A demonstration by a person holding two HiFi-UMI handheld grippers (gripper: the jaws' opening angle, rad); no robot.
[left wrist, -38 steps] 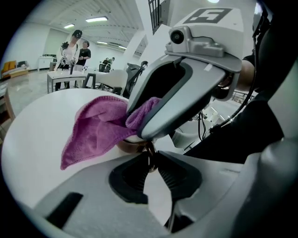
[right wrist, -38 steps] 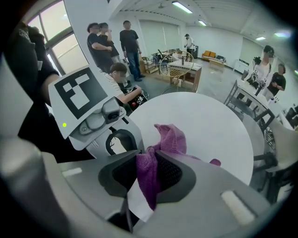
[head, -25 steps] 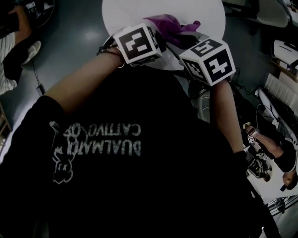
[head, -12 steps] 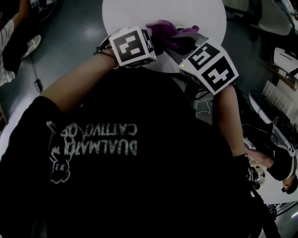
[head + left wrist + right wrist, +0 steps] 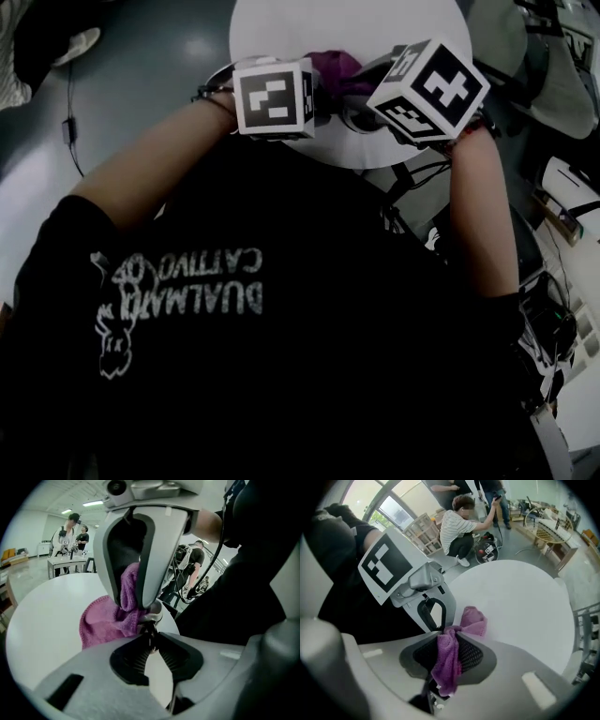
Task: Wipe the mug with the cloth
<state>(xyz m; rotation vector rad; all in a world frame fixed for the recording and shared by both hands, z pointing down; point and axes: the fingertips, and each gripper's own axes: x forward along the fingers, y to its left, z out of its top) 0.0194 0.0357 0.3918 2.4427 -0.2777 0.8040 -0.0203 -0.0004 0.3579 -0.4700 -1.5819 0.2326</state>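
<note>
Gripping the mug [image 5: 154, 610] by what looks like its rim or handle, the left claw [image 5: 151, 633] is clenched on a thin edge, while the right claw [image 5: 446, 635] is clamped on the purple cloth [image 5: 447, 667] and presses a bunched fold of it against the mug from above. Both claws meet at the mug, which sits low over the round white tabletop [image 5: 51, 606] and close to that tabletop's near edge, on the person's side. The pinch on the mug looks narrow, so a hard push or a twist of the cloth could lever the mug out of the left claw and drop it on the tabletop beneath, or past the edge just behind the mug. A second risk lies in the loose cloth: one end trails on the tabletop beyond the mug and another hangs back through the right claw, and either could drag, bunch up, or catch in the left claw right beside the mug, so that the wipe pulls the cloth free instead of rubbing. The mug is the only container in sight. The cloth and both claws cover nearly all of it, and whether anything is inside it cannot be told.
</note>
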